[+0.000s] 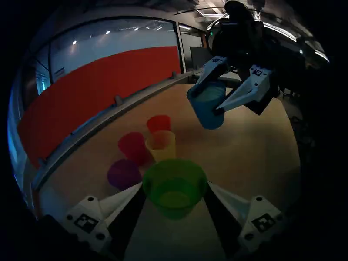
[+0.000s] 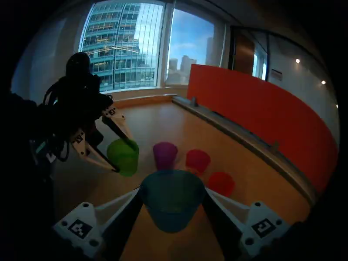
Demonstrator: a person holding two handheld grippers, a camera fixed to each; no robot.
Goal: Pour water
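Wooden tabletop [image 1: 252, 148] ran beside a long red partition wall [image 1: 95, 91]. Left gripper [image 1: 174, 188] had its jaws clamped on a translucent green plastic cup [image 1: 174, 202]. Right gripper [image 2: 172, 191] had its jaws clamped on a translucent blue plastic cup [image 2: 172, 211], raised above the tabletop. A cluster of small coloured plastic cups [image 1: 132, 148] stood between the two.

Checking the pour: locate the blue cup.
The blue cup is clamped in the right claw, upper right of the left gripper view, above the table.
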